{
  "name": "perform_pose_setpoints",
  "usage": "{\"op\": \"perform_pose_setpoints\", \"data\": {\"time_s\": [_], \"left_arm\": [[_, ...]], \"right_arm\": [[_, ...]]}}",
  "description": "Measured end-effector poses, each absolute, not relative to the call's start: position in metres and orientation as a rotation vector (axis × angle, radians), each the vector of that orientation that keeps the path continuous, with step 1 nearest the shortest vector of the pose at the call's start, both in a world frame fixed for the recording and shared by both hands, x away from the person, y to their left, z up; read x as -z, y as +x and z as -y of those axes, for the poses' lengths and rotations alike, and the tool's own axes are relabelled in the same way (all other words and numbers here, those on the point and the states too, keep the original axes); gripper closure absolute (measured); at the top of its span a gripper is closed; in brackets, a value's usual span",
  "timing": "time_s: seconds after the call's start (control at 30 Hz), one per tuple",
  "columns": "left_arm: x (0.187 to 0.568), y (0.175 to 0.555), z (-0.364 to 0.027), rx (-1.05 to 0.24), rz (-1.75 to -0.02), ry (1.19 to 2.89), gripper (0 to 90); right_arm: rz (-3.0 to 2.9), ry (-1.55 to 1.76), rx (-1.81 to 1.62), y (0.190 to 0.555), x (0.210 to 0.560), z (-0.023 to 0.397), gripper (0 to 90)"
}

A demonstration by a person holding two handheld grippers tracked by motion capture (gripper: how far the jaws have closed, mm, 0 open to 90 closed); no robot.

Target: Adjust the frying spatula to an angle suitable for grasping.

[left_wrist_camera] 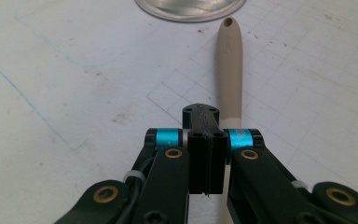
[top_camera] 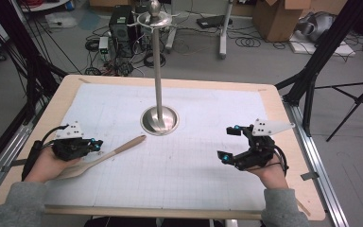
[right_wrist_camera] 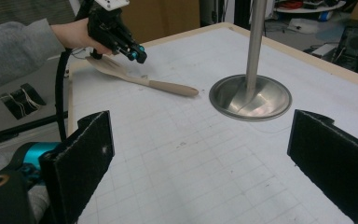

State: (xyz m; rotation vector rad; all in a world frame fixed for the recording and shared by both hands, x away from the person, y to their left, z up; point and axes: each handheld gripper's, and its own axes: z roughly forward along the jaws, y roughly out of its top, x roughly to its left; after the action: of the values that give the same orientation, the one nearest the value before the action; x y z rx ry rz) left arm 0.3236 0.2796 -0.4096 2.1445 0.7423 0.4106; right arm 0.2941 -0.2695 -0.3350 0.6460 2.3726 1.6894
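A pale wooden spoon (top_camera: 108, 155) lies on the white gridded mat (top_camera: 194, 161), its handle end pointing at the metal stand. My left gripper (top_camera: 97, 143) is shut, its two jaws pressed flat together with nothing between them. In the left gripper view the shut jaws (left_wrist_camera: 200, 114) hover just over the spoon's handle (left_wrist_camera: 228, 70), which runs past on their right. In the right gripper view the left gripper (right_wrist_camera: 137, 53) hangs above the spoon (right_wrist_camera: 163, 85). My right gripper (top_camera: 226, 143) stands wide open at the right of the mat, its jaws (right_wrist_camera: 205, 149) bare.
A tall metal stand with a round dished base (top_camera: 159, 120) rises from the mat's middle back; its base (left_wrist_camera: 191, 7) lies just beyond the spoon's tip. The wooden table edge (top_camera: 170, 212) runs along the front. Cables, boxes and tripods crowd the floor beyond.
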Motion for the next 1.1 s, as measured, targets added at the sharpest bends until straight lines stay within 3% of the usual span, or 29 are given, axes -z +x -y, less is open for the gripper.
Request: {"op": "perform_pose_setpoints", "data": {"time_s": [0.4,0.5,0.7,0.9,1.03,1.1], "left_arm": [[0.4094,0.3192,-0.2719,-0.399,-0.696,2.191,89.4],[0.4092,0.3185,-0.2724,-0.395,-0.706,2.185,83.6],[0.4083,0.3161,-0.2761,-0.386,-0.722,2.147,64.5],[0.4063,0.3153,-0.2742,-0.353,-0.72,2.177,32.0],[0.4064,0.3154,-0.2706,-0.288,-0.747,2.206,24.2],[0.4072,0.3158,-0.2687,-0.297,-0.762,2.227,15.7]], "right_arm": [[-2.376,0.643,-1.688,0.2943,0.3352,0.269,6.2],[-2.382,0.645,-1.685,0.2945,0.3355,0.2687,6.1],[-2.383,0.642,-1.685,0.2948,0.3357,0.2686,6.1],[-2.383,0.642,-1.687,0.2948,0.3357,0.2681,6.2],[-2.383,0.645,-1.688,0.2953,0.3358,0.2683,6.2],[-2.384,0.649,-1.689,0.2952,0.3358,0.2681,6.1]]}}
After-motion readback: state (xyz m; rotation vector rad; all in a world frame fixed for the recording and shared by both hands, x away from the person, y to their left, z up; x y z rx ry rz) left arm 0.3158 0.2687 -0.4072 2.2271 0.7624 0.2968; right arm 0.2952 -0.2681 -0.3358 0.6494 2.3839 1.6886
